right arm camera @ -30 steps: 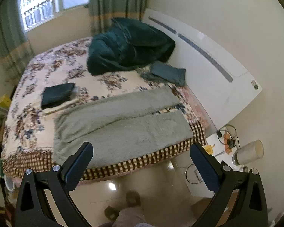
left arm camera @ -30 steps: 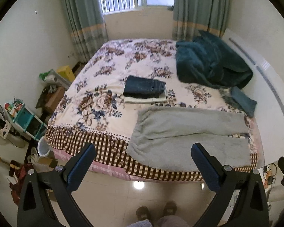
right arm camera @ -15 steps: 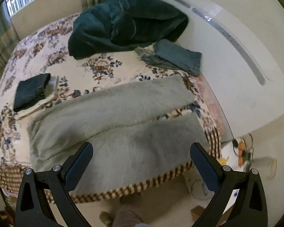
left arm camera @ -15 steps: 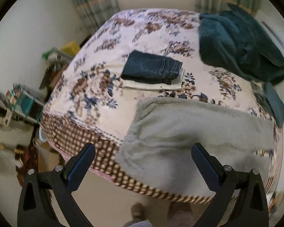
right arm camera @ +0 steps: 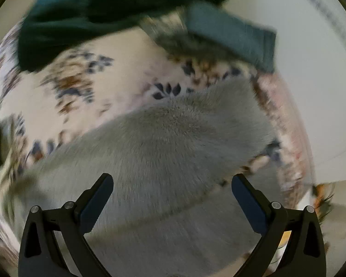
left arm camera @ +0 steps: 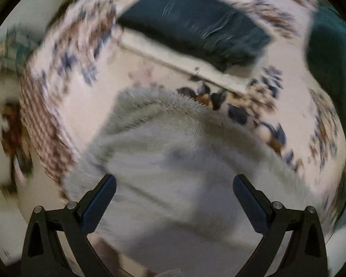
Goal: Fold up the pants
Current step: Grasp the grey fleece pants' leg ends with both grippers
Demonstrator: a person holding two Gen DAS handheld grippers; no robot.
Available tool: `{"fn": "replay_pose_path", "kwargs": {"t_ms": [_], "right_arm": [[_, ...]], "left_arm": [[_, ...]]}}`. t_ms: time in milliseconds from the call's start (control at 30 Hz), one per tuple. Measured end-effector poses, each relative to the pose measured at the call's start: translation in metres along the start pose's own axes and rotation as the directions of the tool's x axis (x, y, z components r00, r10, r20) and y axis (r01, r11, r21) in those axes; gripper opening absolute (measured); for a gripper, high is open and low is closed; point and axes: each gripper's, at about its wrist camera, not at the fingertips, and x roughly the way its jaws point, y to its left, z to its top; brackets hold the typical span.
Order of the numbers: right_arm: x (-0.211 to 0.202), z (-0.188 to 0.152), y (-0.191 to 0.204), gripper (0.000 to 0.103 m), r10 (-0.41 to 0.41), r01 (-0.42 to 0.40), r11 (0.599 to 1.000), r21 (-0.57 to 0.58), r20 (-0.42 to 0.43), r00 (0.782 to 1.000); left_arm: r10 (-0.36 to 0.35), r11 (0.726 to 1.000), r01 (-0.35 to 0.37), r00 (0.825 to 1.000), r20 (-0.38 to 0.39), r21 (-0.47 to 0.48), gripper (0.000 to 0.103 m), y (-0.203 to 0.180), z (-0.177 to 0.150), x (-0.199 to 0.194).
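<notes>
Grey fleece pants (left arm camera: 173, 157) lie spread flat on the floral bedspread (left arm camera: 85, 106), legs pointing toward the headboard side. My left gripper (left arm camera: 174, 198) is open and empty, low over the waist end of the pants. My right gripper (right arm camera: 171, 198) is open and empty, low over the far leg (right arm camera: 173, 143) near its cuff end. Both views are blurred by motion.
A folded pile with dark jeans on top (left arm camera: 196, 32) lies just beyond the waist. A dark green blanket (right arm camera: 85, 16) and a folded blue-grey garment (right arm camera: 233, 37) lie past the leg ends. The white headboard (right arm camera: 311, 69) is at the right, the checked bed edge (left arm camera: 41, 124) at the left.
Both grippers have dropped down and forward from standing height to close above the grey pants. The pants have not moved; both grippers remain open.
</notes>
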Motion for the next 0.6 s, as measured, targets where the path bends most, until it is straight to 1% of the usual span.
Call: {"fn": "replay_pose_path", "kwargs": {"t_ms": [67,100,133,200,233,300,367,467,533,567,600], "right_arm": [[0.044,0.023,-0.011,0.103,0.036,-0.029,0.996,0.089,-0.075,0.997],[0.058,0.029,-0.016,0.103,0.051,-0.039,0.991,0.125,-0.096,0.994],[0.080,0.044,-0.022,0.103,0.069,-0.047,0.984,0.173,-0.122,0.990],[0.102,0.054,-0.033,0.103,0.087,-0.049,0.970,0.240,-0.151,0.985],[0.118,0.067,-0.039,0.103,0.108,-0.055,0.955,0.293,-0.165,0.980],[0.135,0.081,-0.048,0.103,0.120,-0.054,0.936,0.348,-0.171,0.978],[0.156,0.100,-0.053,0.103,0.109,-0.029,0.921,0.388,-0.186,0.977],[0.183,0.120,-0.057,0.103,0.075,0.028,0.903,0.428,-0.222,0.972],[0.199,0.130,-0.057,0.103,0.068,0.048,0.895,0.443,-0.243,0.968],[0.209,0.136,-0.056,0.103,0.071,0.057,0.890,0.453,-0.261,0.963],[0.212,0.139,-0.056,0.102,0.075,0.057,0.887,0.458,-0.266,0.961]], "left_arm": [[-0.026,0.996,0.021,0.998,-0.054,-0.091,0.103,-0.006,0.018,0.030],[-0.044,0.989,0.032,0.996,-0.077,-0.145,0.103,-0.009,0.027,0.047],[-0.052,0.982,0.034,0.994,-0.092,-0.187,0.103,-0.011,0.034,0.059],[-0.077,0.964,0.042,0.989,-0.123,-0.261,0.103,-0.016,0.047,0.080],[-0.084,0.957,0.042,0.987,-0.135,-0.287,0.103,-0.018,0.050,0.087],[-0.105,0.942,0.046,0.981,-0.163,-0.333,0.103,-0.023,0.057,0.102],[-0.099,0.940,0.027,0.976,-0.196,-0.340,0.103,-0.032,0.061,0.117],[-0.036,0.951,-0.038,0.972,-0.232,-0.308,0.102,-0.048,0.059,0.132],[-0.029,0.948,-0.046,0.973,-0.229,-0.314,0.101,-0.051,0.057,0.133],[-0.025,0.947,-0.048,0.975,-0.222,-0.318,0.096,-0.052,0.056,0.131],[-0.034,0.943,-0.036,0.978,-0.204,-0.330,0.093,-0.053,0.055,0.126]]}}
